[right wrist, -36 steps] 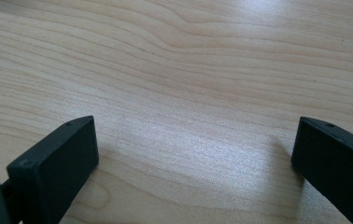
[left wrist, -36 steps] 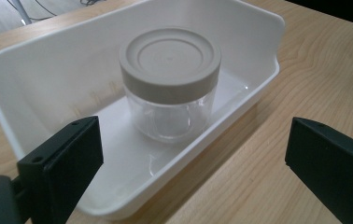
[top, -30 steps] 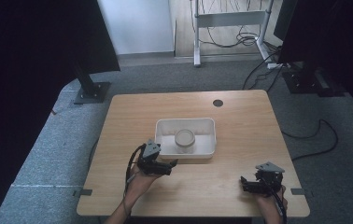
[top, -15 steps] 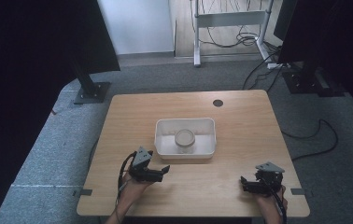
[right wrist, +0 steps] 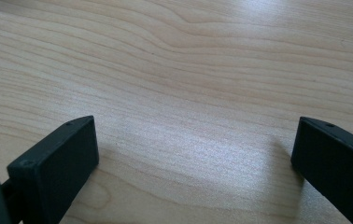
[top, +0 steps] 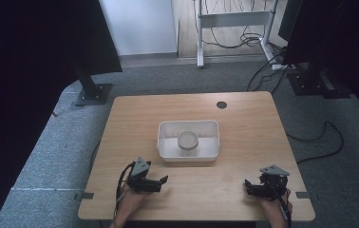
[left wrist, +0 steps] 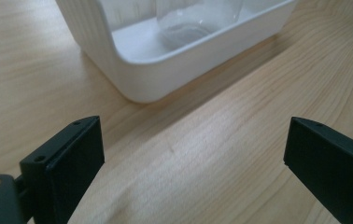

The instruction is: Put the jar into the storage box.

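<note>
Our left gripper [top: 161, 180] sits near the front-left corner of the counter [top: 135, 123], jaws spread wide with nothing between them, aimed toward the tub's near-left corner. In the left gripper view that rounded corner of the tub [left wrist: 132, 70] lies just ahead of the jaws, apart from them.

The white tub [top: 188, 154] stands at the middle of the counter, and the jar [top: 187, 141] stands upright inside it, roughly at its centre, clear of the walls. In the left gripper view the jar [left wrist: 188, 23] looks clear and glassy, its lower wall and base visible over the tub's rim.

We judge the jar light, stiff and smooth, so it could slip in hard jaws, and it may crack if it is glass. We would take it from above, across its sides just under the top, with a moderate squeeze. The tub looks like light, rigid plastic; its rim would do for a hold.

Our right gripper [top: 247, 186] rests near the front-right corner, jaws likewise spread and empty over bare wood, well apart from the tub.
</note>
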Tool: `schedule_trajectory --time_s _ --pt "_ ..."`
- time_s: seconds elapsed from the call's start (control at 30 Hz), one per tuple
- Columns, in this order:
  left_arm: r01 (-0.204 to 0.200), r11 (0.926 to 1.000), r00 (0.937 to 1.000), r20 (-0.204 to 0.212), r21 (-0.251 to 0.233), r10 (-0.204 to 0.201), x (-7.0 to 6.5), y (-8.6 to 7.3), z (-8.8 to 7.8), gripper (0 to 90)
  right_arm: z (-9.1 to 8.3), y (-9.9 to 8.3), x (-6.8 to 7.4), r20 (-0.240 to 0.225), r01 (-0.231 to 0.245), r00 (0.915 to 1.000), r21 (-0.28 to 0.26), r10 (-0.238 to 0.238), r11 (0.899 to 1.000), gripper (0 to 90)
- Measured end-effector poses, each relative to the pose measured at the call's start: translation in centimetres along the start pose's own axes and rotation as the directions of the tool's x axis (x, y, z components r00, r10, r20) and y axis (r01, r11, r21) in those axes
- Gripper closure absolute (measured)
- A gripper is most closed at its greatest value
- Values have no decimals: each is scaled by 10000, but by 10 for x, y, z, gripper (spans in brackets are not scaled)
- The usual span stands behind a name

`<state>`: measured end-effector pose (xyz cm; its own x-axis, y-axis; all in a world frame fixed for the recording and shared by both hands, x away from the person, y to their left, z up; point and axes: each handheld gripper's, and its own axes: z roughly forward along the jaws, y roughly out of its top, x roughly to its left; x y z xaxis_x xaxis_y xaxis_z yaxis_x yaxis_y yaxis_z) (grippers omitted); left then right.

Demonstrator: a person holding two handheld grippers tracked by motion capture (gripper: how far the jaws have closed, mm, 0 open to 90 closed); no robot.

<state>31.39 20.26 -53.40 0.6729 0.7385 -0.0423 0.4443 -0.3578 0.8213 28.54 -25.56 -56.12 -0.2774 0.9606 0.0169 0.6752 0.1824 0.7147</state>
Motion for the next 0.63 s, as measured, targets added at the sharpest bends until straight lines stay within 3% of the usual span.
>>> schedule_trajectory --time_s 0.3,0.63 --pt "-227 9952 9997 61 950 222 -3 -16 2 48 0 0 0 -24 28 10000 8 -28 10000 2" --pt "-297 9888 9994 -158 1460 323 -6 -25 -2 50 0 0 0 -37 33 10000 5 -33 10000 2"
